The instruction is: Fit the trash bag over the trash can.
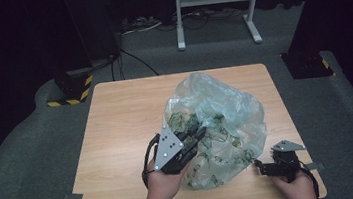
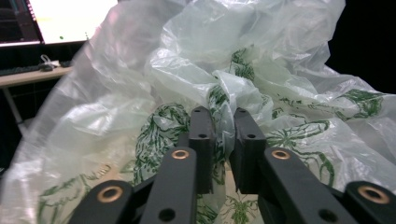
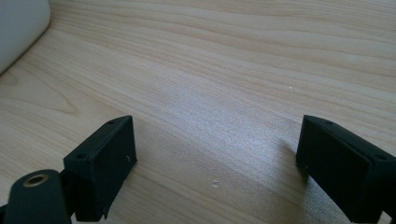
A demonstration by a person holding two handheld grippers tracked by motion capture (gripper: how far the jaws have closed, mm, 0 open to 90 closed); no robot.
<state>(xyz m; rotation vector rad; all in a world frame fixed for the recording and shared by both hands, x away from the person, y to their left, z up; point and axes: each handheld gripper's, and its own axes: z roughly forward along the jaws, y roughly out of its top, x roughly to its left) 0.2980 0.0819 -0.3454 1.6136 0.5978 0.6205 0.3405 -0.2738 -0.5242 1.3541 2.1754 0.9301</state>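
Here the left gripper's (image 2: 223,116) fingers pinch a fold of the plastic bag (image 1: 217,125), mid-desk (image 1: 118,136). Right gripper (image 3: 215,149) fingers wide, empty, resting near the bag. Bag likely light, limp, slippery: best gripped at a bunched fold.

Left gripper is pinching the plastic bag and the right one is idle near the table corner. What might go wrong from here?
1. The left gripper holds just a thin fold of the translucent, green-printed plastic bag; the film may slip out or tear if pulled.
2. The bag sits loose on the light wooden table, so a one-sided pull may drag it along.
3. The right gripper stands open over bare wood, apart from the bag, offering no counter-hold.
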